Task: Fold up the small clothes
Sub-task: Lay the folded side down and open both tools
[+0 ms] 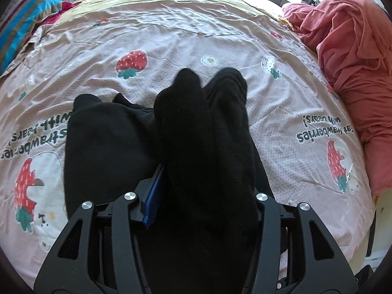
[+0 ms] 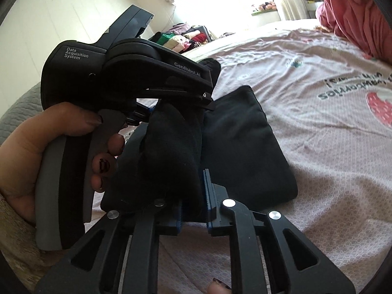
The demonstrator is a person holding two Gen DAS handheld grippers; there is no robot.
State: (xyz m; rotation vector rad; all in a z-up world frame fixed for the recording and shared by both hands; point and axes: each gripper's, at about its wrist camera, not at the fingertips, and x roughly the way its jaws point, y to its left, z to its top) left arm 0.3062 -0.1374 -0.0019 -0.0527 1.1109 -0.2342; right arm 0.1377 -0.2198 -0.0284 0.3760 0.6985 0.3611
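Left wrist view: a pair of black knit socks (image 1: 208, 127) lies lengthwise between the fingers of the left gripper (image 1: 203, 196), toes pointing away over the pink strawberry-print bedsheet (image 1: 171, 36). The jaws stand partly apart. One blue pad (image 1: 153, 196) shows clear of the fabric, so this looks like a loose cradle, not a pinch; the other pad is hidden. A folded black garment (image 1: 105, 142) lies just beside them.

Right wrist view: the right gripper (image 2: 193, 208) has narrow jaws closed on the socks' lower end (image 2: 171, 159), probably to keep both layers aligned for the fold. A hand (image 2: 24, 152) grips the left tool's handle.
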